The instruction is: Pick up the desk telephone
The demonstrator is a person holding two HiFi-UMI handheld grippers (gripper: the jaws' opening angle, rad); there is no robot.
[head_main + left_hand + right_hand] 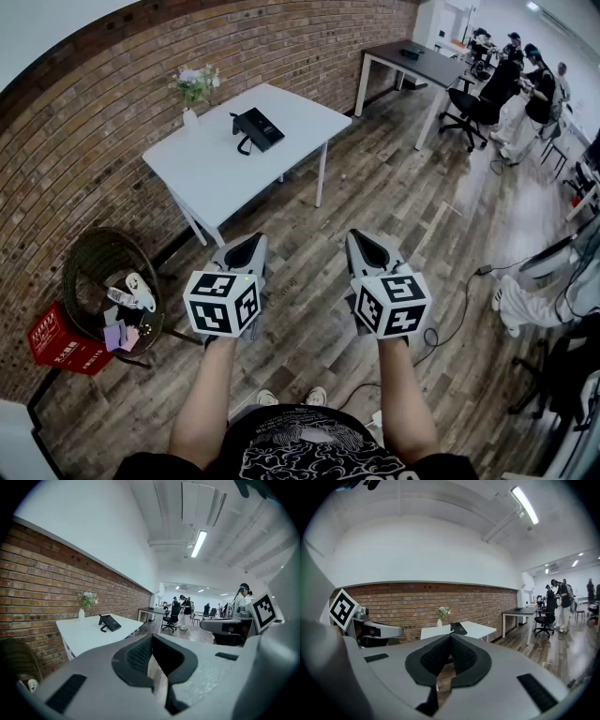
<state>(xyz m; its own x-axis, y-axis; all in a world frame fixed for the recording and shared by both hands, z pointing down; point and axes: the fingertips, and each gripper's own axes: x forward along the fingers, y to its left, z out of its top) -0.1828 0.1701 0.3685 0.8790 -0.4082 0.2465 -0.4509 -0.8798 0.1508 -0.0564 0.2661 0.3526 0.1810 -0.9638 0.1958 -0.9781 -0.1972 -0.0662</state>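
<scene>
Head view looks steeply down on the person's two bare forearms at the bottom of the frame, with the toes of their shoes (291,397) between them on the wood floor (375,197). Each hand carries a gripper with a marker cube. The left gripper (255,240) is at lower centre-left and the right gripper (361,236) at lower centre-right, side by side and apart, both pointing toward the top of the frame. The left gripper view shows its dark ribbed pads pressed together at the tips with nothing between them, and the right gripper view shows the same: both are clenched and empty, held in the air over the floor.

At the lower left, a wicker chair (103,262) holds a few small items, and a red crate (56,342) sits beside it against the brick wall (94,159). A cable (459,309) trails over the boards at the right.

Further up, left of centre, stands a white table (216,173), well apart from both grippers. The desk telephone (257,128) lies on its far half, black, with its handset in place. A small white vase of flowers (194,89) stands near the telephone, at the wall-side edge of the table.

Beyond, at the upper right, are a dark desk (422,64) and a black office chair (473,108), with several people (525,84) gathered past them.
</scene>
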